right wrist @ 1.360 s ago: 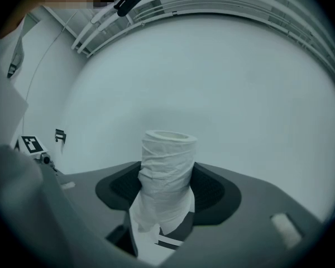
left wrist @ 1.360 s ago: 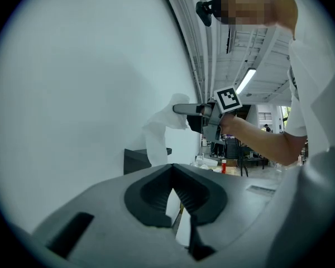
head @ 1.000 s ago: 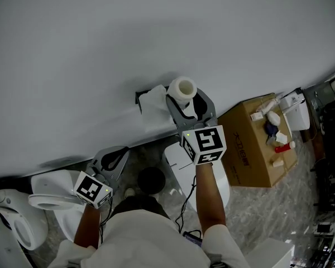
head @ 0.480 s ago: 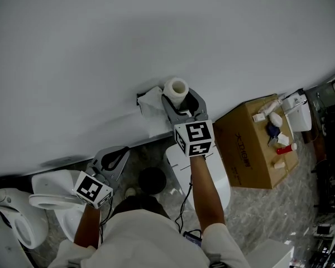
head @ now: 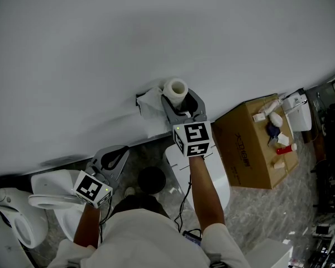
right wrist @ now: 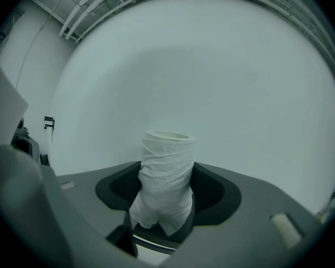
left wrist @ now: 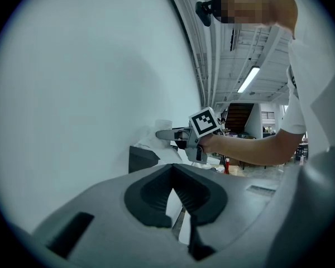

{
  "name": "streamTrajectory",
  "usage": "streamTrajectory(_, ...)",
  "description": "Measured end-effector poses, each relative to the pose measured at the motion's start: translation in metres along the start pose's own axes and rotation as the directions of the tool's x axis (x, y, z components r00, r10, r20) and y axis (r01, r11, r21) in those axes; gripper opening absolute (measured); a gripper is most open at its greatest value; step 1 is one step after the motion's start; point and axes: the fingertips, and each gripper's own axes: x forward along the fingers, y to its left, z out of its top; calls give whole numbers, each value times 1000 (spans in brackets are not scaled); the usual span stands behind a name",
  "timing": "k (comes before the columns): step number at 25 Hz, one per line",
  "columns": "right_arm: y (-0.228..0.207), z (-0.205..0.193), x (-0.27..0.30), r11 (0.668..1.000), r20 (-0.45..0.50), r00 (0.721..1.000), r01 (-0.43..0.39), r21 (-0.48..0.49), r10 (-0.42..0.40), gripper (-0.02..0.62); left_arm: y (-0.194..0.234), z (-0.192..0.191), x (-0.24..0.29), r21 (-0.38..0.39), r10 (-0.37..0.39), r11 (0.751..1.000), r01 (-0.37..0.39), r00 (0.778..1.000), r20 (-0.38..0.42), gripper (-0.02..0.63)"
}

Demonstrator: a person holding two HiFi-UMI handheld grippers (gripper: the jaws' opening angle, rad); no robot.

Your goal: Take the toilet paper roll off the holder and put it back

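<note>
Against the pale wall [head: 156, 38], the right hand-held gripper [head: 178, 100] clamps the toilet paper roll [right wrist: 166, 172] upright, core hole facing up.

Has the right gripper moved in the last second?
Yes. The right gripper, shut on the toilet paper roll, shifted left, away from the cardboard box toward the holder.

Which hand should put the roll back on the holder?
Right. The right gripper has its jaws on the roll, close to the holder. The left gripper hangs low, shut on nothing, far from both.
</note>
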Motion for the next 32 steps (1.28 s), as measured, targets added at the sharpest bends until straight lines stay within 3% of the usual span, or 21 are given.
streamTrajectory(13,-1,-4,0,999,-30,999,-27,36,28,290,-3,3,5,2,-5,1000,5,1000,2,-1)
streamTrajectory(17,-1,-7,-7,998,-24,999,-36,45,37,334,-3,3,4,2,-3,1000,3,1000,4,-1)
streamTrajectory(21,-3,-2,-23,998,-2,1000,-26,49,26,333,-5,3,2,4,-2,1000,2,1000,4,-2)
streamTrajectory(27,3,13,-68,998,73,997,-9,63,4,198,-6,6,1,7,-3,1000,2,1000,10,-2)
streamTrajectory(32,22,42,-107,997,169,985,-43,62,32,107,-12,7,2,9,-12,1000,11,1000,14,-2)
